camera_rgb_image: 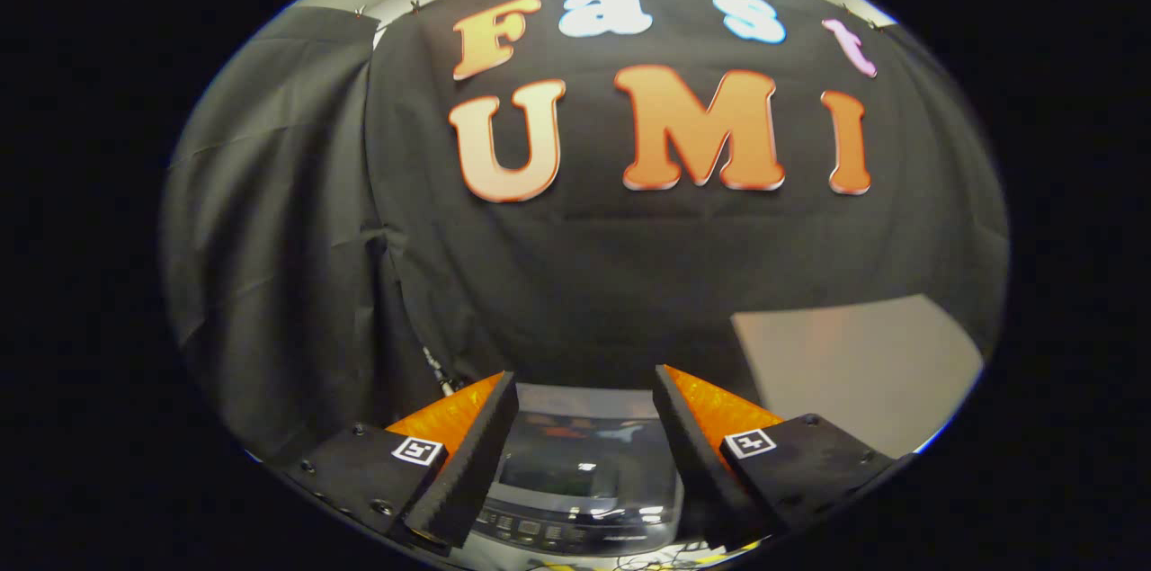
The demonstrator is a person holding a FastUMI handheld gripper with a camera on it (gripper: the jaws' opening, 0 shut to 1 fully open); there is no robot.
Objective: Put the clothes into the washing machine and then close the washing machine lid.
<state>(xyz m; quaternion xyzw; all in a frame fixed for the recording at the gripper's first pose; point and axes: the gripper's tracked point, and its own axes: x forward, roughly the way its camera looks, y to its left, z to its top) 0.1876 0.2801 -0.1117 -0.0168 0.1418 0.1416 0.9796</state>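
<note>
My gripper (584, 382) hangs high above the washing machine (575, 499), open, with nothing between its fingers. The machine shows below, in the gap between the two fingers: a grey top with a dark glass lid (575, 459) lying flat and a control panel (557, 530) along its near edge. The glass lid reflects the booth. I see no clothes here.
The black cloth wall (584, 265) stands straight ahead, beyond the fingers. A pale flat surface (854, 364) lies to the right of the machine. Folds of black curtain (270, 220) hang on the left.
</note>
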